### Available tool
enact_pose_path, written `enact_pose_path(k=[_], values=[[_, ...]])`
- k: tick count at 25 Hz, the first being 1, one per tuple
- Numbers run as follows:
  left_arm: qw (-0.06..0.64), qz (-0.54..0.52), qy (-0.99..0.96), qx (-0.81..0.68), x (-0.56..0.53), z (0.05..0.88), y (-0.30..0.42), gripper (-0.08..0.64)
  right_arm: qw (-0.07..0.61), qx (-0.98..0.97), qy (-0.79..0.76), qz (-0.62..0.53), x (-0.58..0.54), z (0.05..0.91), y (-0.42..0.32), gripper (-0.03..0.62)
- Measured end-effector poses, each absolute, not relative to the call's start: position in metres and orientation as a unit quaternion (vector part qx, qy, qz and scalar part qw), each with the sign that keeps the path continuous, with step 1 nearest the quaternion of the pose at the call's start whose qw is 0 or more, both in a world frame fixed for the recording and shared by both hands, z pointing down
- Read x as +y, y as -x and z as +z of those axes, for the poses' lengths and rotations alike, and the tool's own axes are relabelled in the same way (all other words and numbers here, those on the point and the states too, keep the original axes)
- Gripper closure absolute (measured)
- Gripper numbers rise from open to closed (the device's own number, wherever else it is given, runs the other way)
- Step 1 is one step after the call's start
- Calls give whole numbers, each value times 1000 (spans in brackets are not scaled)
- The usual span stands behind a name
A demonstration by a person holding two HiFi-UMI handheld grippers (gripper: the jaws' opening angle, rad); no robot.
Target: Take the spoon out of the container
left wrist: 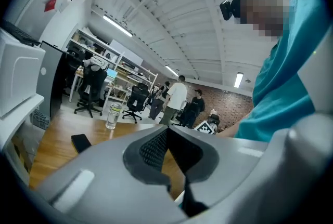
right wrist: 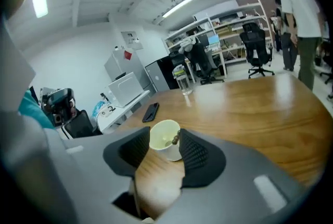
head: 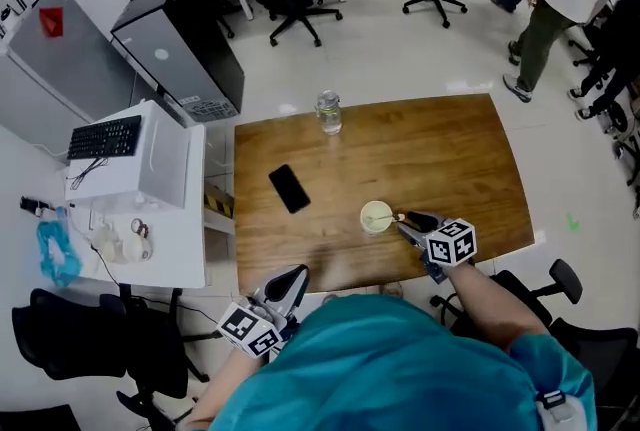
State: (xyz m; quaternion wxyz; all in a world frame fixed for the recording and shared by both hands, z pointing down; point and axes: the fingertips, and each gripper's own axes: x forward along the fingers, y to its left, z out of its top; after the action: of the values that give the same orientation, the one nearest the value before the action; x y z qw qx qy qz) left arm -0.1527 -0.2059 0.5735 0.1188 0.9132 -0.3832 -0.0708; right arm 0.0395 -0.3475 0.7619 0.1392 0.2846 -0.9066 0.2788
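Right tool (right wrist: 164, 134) nearer, jaws wide, empty: container (right wrist: 169, 154) at 12 between its tips, spoon (right wrist: 176, 139) handle leaning toward 2, by the right jaw. Left tool (left wrist: 165, 137) closed, empty.

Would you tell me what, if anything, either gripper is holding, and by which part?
Nothing is held: the right gripper stands open at the cup, the spoon ungripped; the left gripper is shut, empty.

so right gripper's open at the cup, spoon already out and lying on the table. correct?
No: the spoon is in the cup, its handle against the rim, not on the table. The right gripper view shows it. The right gripper is open at the cup, as you say.
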Motion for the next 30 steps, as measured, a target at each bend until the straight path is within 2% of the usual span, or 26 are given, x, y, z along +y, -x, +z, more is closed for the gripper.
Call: enact_pose_path(k=[9, 14, 30], values=[[135, -58, -892, -428, -268, 603, 124, 561, 233, -873, -228, 362, -406, 840, -21, 430], [138, -62, -889, -433, -274, 604, 134, 561, 238, -874, -223, 360, -408, 837, -11, 543], [137, -64, -899, -411, -266, 601, 171, 561, 257, -861, -250, 362, -413, 843, 0, 523]])
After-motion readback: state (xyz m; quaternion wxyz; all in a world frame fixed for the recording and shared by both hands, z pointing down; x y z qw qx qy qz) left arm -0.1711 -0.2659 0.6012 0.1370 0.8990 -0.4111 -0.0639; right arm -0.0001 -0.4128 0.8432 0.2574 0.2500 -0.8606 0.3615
